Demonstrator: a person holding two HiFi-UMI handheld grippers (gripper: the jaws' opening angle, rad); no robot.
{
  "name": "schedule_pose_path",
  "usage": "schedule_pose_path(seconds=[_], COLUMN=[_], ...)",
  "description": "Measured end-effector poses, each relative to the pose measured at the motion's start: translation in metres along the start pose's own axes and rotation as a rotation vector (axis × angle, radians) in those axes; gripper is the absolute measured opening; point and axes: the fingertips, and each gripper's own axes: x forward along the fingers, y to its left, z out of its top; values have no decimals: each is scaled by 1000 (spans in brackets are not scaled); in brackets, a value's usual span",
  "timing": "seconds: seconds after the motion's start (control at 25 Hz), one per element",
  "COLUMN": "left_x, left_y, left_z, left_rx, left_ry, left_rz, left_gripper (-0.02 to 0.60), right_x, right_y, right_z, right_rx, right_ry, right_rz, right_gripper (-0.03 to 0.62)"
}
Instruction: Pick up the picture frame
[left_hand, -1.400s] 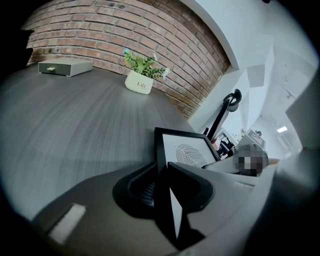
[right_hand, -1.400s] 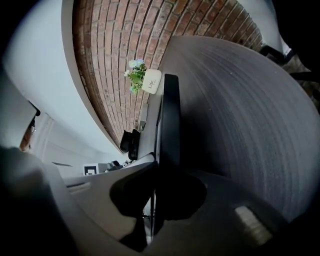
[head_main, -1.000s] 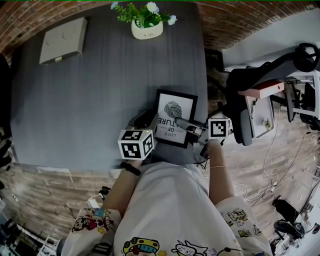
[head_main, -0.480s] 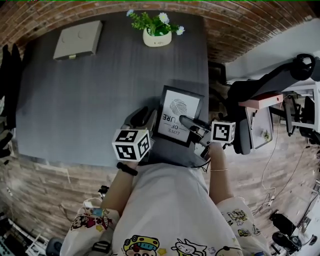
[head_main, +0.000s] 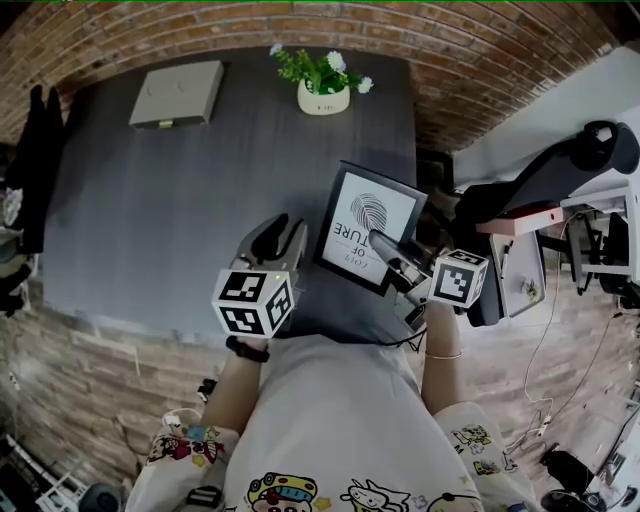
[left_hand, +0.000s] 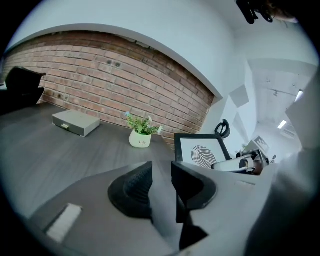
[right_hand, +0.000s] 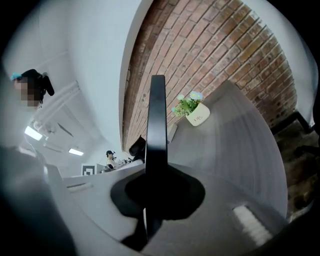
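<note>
The black picture frame (head_main: 368, 222) with a fingerprint print is off the dark table (head_main: 180, 210) and tilted, its lower right edge pinched in my right gripper (head_main: 381, 243), which is shut on it. In the right gripper view the picture frame (right_hand: 157, 120) stands edge-on between the jaws of the right gripper (right_hand: 156, 176). My left gripper (head_main: 279, 232) hovers just left of the frame, open and holding nothing, apart from its edge. From the left gripper (left_hand: 161, 173) view, the picture frame (left_hand: 200, 151) shows upright to the right, with the right gripper (left_hand: 236, 164) on it.
A white pot with a flowering plant (head_main: 323, 92) stands at the table's far edge, and a flat grey box (head_main: 178, 93) lies at the far left. A brick wall (head_main: 480, 60) runs behind. An office chair (head_main: 530, 190) and a cluttered side table stand to the right.
Both grippers have risen. The frame has come up off the table in the right gripper and tilted more upright. The left gripper now stands apart from the frame's left edge.
</note>
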Motion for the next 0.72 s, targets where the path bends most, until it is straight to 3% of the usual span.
schedule_pose_path(seconds=[0.32, 0.72], left_x=[-32, -66], left_y=[-14, -28], left_z=[38, 62], left_rx=[101, 216], left_ry=[-97, -157], left_rz=[15, 40], left_gripper=[122, 106], right_x=[-15, -37], right_y=[47, 68], right_z=[26, 32], right_rx=[-223, -573], right_ry=[-64, -131], right_rz=[-10, -207], right_gripper=[14, 12])
